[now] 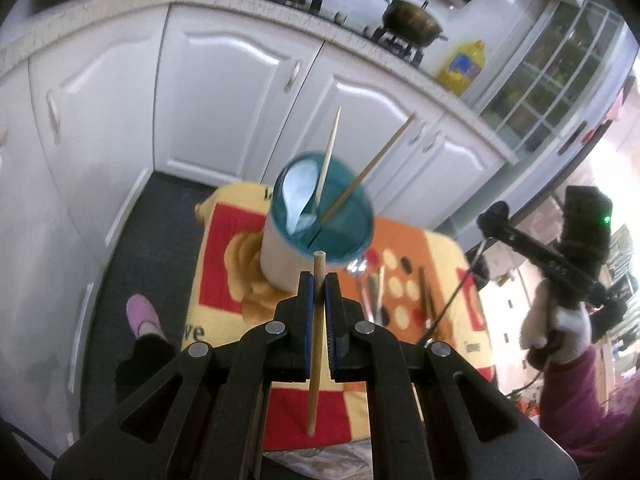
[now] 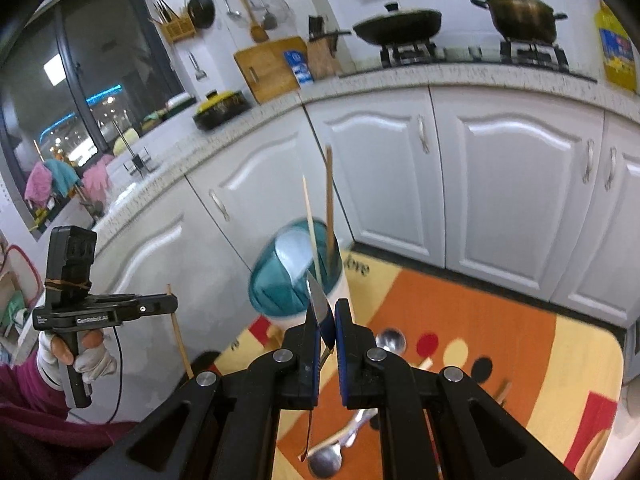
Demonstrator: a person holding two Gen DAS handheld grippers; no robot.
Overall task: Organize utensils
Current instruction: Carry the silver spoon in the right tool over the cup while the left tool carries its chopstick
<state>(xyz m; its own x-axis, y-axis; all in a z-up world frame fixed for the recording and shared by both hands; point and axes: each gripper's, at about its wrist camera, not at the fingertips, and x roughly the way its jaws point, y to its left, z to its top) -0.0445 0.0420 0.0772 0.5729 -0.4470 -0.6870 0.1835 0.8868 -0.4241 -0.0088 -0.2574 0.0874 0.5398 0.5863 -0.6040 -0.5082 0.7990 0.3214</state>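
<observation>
A white utensil holder with a teal top (image 1: 320, 216) stands on a colourful cloth (image 1: 424, 248); it holds a white spoon and two chopsticks. My left gripper (image 1: 319, 292) is shut on a wooden chopstick (image 1: 316, 344), upright, just in front of the holder. My right gripper (image 2: 325, 320) is shut on a thin metal utensil (image 2: 318, 300), close to the holder (image 2: 292, 280). Metal spoons (image 2: 390, 340) and other utensils (image 2: 340, 440) lie on the cloth. The right gripper also shows in the left wrist view (image 1: 494, 216), and the left gripper in the right wrist view (image 2: 174, 304).
White kitchen cabinets (image 2: 480, 184) and a countertop with pots on a stove (image 2: 400, 24) stand behind. A dark floor (image 1: 160, 216) and a foot in a pink slipper (image 1: 142, 314) are left of the cloth-covered surface.
</observation>
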